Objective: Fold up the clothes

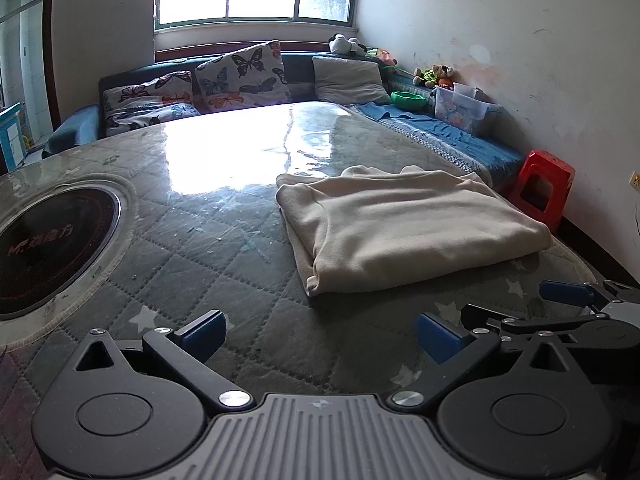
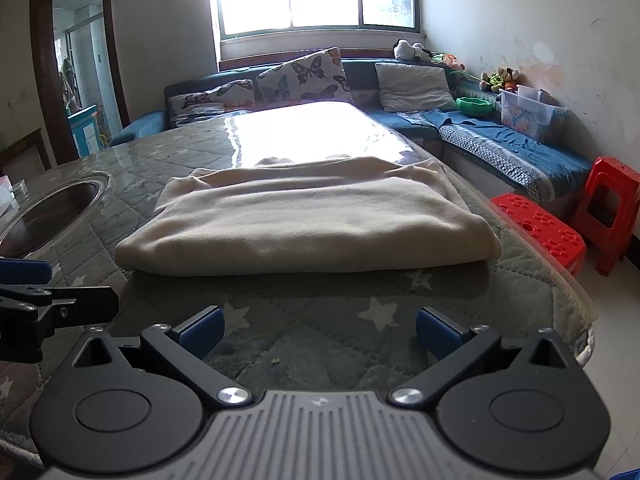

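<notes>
The sweater (image 2: pixel 304 220) lies folded at my twelve o'clock on the desk (image 2: pixel 320 312); my left hand-held gripper (image 1: pixel 320 338) and right hand-held gripper (image 2: pixel 318 332) are spread, empty; folding appears complete.

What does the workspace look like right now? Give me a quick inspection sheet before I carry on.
Surface: quilted table cover with star print under a glossy clear sheet; glare from the window.
Job's things: cream garment lies folded in a flat rectangle on the table, nothing gripping it.
Clutter: round inset cooktop at the left of the table; nothing else seen on top.
Grippers: left tool open, empty, short of the garment; right tool open, empty, facing the garment's near fold.
Cables: nothing seen.
Surroundings: sofa with butterfly cushions, storage bin, plush toys, two red stools to the right.
</notes>
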Motion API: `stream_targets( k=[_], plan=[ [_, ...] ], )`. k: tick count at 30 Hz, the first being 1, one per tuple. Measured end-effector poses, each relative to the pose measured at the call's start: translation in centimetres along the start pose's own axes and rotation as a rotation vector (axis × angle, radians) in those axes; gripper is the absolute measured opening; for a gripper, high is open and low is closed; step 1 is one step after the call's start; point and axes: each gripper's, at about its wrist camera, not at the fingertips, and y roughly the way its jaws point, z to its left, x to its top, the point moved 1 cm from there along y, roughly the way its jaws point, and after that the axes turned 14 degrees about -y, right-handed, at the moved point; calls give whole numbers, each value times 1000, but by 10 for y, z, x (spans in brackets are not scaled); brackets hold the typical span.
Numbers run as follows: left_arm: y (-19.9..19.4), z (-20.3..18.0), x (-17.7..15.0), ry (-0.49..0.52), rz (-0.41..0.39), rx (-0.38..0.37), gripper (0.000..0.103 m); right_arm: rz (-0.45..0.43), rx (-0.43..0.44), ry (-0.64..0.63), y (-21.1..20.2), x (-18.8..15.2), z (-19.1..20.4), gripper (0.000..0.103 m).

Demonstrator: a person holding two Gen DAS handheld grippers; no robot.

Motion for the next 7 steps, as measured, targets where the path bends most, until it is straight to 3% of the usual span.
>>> stream_targets(
  k=[7],
  plan=[
    [6, -4, 4, 11, 11, -9, 103, 1, -2, 6, 4, 4, -3, 103]
  ],
)
